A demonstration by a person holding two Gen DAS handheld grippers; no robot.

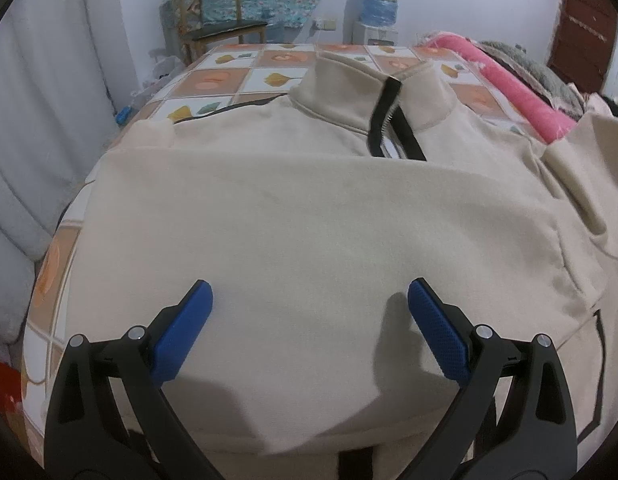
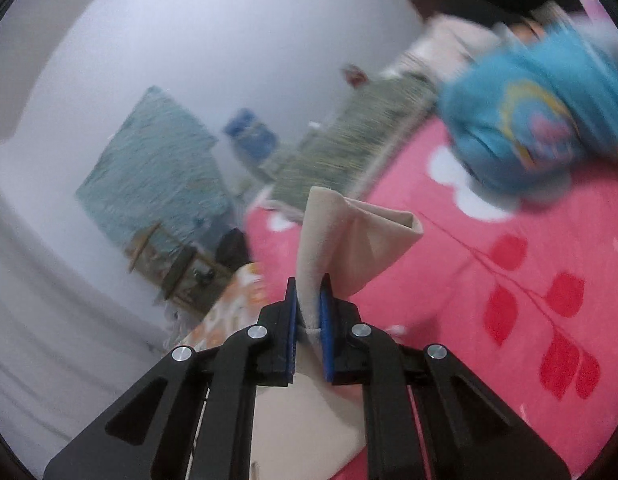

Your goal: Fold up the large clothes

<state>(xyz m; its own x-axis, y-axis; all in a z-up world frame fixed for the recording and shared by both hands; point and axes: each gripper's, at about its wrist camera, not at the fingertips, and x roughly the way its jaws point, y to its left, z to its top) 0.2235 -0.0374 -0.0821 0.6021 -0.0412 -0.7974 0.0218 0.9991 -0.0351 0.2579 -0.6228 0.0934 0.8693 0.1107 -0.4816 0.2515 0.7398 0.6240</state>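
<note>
A bed (image 1: 213, 80) with a tile-patterned sheet of orange and leaf squares fills the left wrist view, and most of it is covered by a large cream sweatshirt (image 1: 309, 220) lying flat, its collar (image 1: 349, 92) with a black zip at the far end and its hem toward the camera. The garment's long axis runs away from the viewer, from hem to collar, with one part already laid across the chest as a straight horizontal edge. A pink blanket (image 1: 521, 88) lies rumpled along the far right side of the bed, and a wooden chair (image 1: 217, 20) and a water dispenser (image 1: 379, 8) stand against the back wall. The left gripper (image 1: 309, 316) hangs just above the near part of the sweatshirt with its blue pads spread wide and nothing between them. In the right wrist view, which is blurred, the right gripper (image 2: 309, 308) has its jaws pinched nearly together on a bunched cream fold of the sweatshirt (image 2: 349, 240), probably a sleeve or side edge, raised clear above the pink blanket (image 2: 489, 280). The held cloth belongs to the garment's right side, so the right hand is the nearer one, and the likely next move is to carry it leftward across the body, at right angles to the long axis.
</note>
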